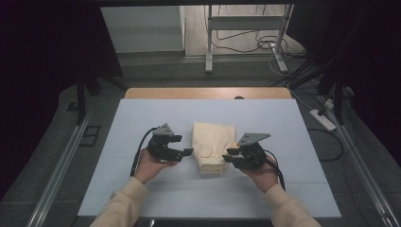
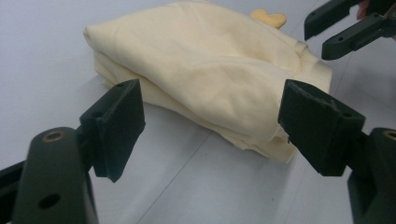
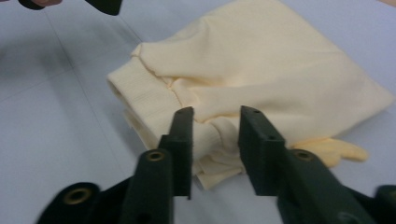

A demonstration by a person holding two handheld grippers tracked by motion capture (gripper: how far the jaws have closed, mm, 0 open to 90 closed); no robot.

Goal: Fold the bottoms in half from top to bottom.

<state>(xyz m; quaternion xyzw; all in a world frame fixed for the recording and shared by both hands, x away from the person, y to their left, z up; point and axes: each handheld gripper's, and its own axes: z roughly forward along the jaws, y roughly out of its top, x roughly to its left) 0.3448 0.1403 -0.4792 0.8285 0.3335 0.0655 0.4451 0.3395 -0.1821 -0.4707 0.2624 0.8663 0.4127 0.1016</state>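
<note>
The cream garment [image 1: 211, 146] lies folded small on the desk [image 1: 142, 118]; folding looks nearly done. The left gripper [image 1: 188, 152] has its jaws wide open and empty; the right gripper [image 1: 228, 155] has its jaws parted around a cuff [image 3: 212, 135], seemingly not pinching.

No readable text, labels, brand marks or numbers anywhere from where I stand: nothing printed on the cloth, grippers or table.

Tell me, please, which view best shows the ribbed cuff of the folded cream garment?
The right gripper view: the ribbed cuff sits close and sharp, just beyond the right gripper. The left gripper view catches a ribbed edge, far side; the high view shows the garment small.
</note>
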